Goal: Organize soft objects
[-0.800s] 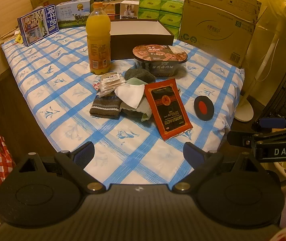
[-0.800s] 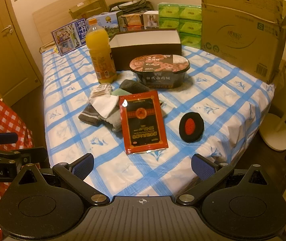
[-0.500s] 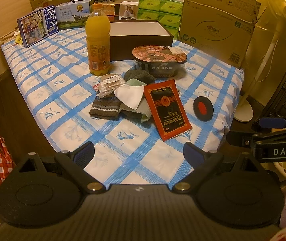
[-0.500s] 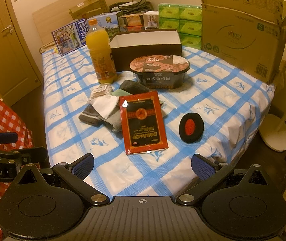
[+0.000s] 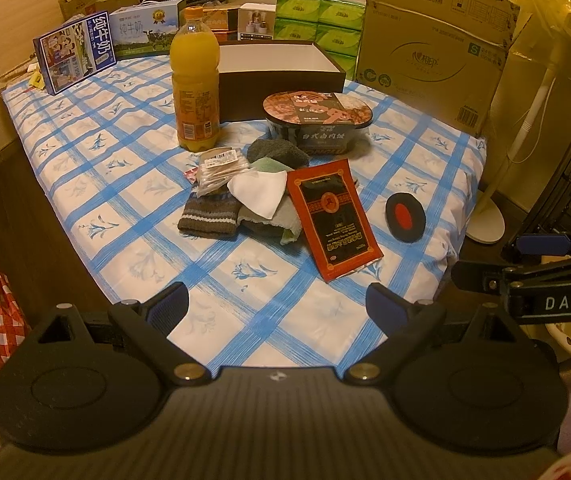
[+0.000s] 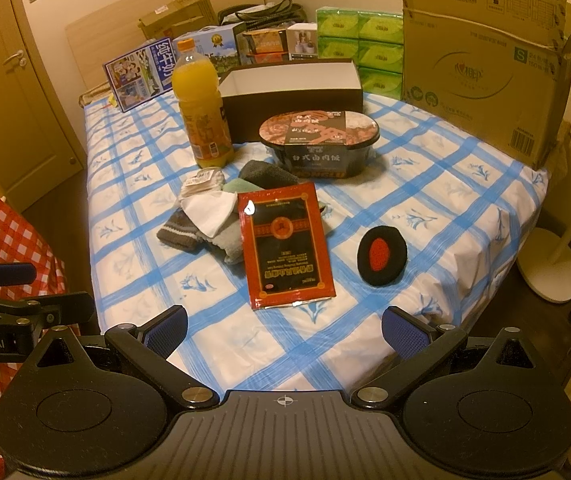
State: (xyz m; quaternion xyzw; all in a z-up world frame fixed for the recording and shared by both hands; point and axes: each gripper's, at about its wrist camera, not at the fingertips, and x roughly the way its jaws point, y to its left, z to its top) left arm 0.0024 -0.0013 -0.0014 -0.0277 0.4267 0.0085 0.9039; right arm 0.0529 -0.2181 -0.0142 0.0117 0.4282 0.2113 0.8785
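**Nothing has moved: the soft pile waits untouched**

The heap of soft things (image 5: 245, 204) lies mid-bed, as it did a moment ago: a striped knit piece (image 5: 209, 216) at its near-left, a white cloth (image 5: 259, 192) on top, a dark grey sock (image 5: 277, 152) at its far side. A red packet (image 5: 331, 220) leans on the heap's right edge, and a small clear packet (image 5: 219, 168) rests on its left. The round black-and-red pad (image 5: 404, 218) sits apart, near the bed's right edge. Behind stand the juice bottle (image 5: 195, 80), the food bowl (image 5: 317, 120) and the open dark box (image 5: 277, 64), probably where the soft things belong.

The left gripper (image 5: 275, 302) and right gripper (image 6: 285, 330) hover over the near edge, both spread wide and empty, unchanged. In my judgement, sorting has not begun; the red packet likely needs clearing off first.
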